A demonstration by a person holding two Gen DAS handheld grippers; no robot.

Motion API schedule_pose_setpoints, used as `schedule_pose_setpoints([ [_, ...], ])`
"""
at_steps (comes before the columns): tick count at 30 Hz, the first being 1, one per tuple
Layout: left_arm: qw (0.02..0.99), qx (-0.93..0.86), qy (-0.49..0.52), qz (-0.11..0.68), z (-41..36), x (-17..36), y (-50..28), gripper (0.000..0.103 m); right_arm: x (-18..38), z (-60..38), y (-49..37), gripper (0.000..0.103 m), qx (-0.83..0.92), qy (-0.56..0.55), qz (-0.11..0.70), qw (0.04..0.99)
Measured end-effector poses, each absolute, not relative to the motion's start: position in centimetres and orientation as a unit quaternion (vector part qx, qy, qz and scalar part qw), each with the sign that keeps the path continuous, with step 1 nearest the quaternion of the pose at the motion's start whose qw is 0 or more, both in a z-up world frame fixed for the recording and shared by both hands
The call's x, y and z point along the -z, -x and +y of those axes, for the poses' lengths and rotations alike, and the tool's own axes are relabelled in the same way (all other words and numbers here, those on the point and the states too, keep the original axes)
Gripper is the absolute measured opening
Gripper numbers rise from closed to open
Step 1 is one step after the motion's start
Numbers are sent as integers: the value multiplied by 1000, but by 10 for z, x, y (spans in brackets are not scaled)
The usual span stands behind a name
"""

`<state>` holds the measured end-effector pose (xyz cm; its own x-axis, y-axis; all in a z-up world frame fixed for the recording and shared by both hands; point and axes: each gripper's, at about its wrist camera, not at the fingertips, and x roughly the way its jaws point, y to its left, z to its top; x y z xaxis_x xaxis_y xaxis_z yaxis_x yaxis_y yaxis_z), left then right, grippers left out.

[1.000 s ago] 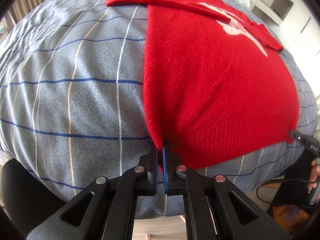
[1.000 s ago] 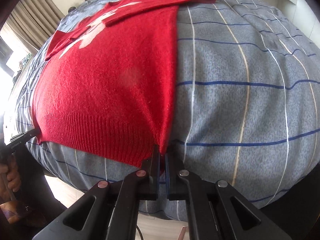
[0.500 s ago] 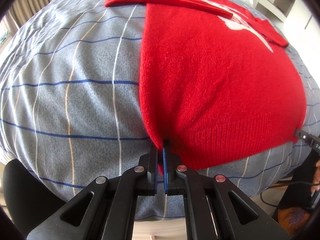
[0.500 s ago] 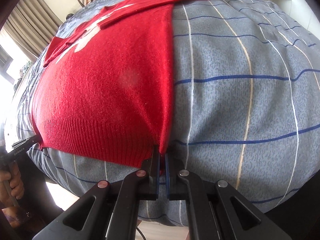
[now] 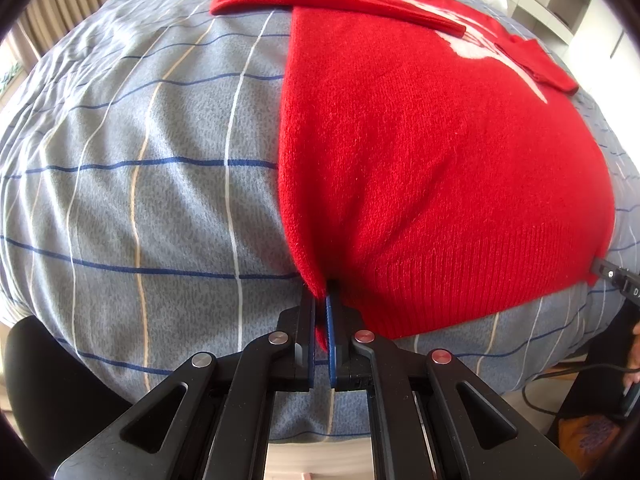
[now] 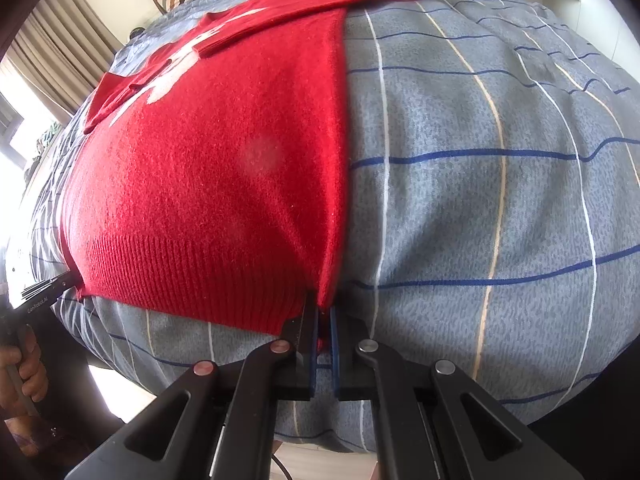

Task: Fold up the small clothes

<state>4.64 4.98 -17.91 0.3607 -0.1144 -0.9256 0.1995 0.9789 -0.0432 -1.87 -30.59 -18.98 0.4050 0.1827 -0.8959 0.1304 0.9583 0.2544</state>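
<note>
I'm seeing a fuzzy red knit sweater (image 5: 432, 168), ribbed at the hem, lying on a matt woven bedsheet (image 5: 152, 184); claw arms looking matt black plastic, rivets shiny metal.

Both wrist views are bright and daylit. In the right wrist view the light pours in from a window (image 6: 16, 136) at the left edge, blown out to white beside the curtains (image 6: 60, 48). The red sweater (image 6: 208, 184) is strongly saturated, its knit sharp near the hem, and a pale hazy smudge sits at its middle. Fisheye distortion bulges the bedspread (image 5: 152, 184) into a dome, bending its stripes, and dark vignetting fills the corners. Soft shadow lies under the sweater's near hem. The far cabinets (image 5: 560, 4) look washed out and slightly soft.
</note>
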Motion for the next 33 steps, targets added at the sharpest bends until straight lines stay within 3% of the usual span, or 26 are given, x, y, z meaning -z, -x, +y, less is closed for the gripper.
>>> schedule_pose_setpoints([
  [11, 825, 91, -39, 557, 48, 177, -42, 5, 190, -310, 22, 7, -19, -156, 546, 823],
  [16, 822, 92, -32, 560, 51, 174, -40, 7, 189, -314, 26, 15, -22, -162, 554, 817],
  [19, 815, 92, -31, 572, 55, 171, -35, 22, 188, -319, 32, 27, -29, -172, 567, 805],
  [21, 806, 87, -29, 584, 60, 165, -29, 57, 185, -322, 40, 28, -34, -168, 582, 795],
  [24, 821, 73, -28, 566, 76, 140, -17, 62, 166, -334, 52, 30, -30, -132, 595, 792],
  [26, 842, 51, -27, 536, 90, 119, -16, 69, 140, -342, 51, 38, 4, -66, 581, 811],
  [29, 876, 4, -10, 482, 110, 97, -25, 77, 86, -345, 25, 52, 31, 15, 517, 855],
  [33, 897, -52, 31, 438, 133, 104, -42, 78, 48, -309, -41, 62, -33, 78, 436, 896],
])
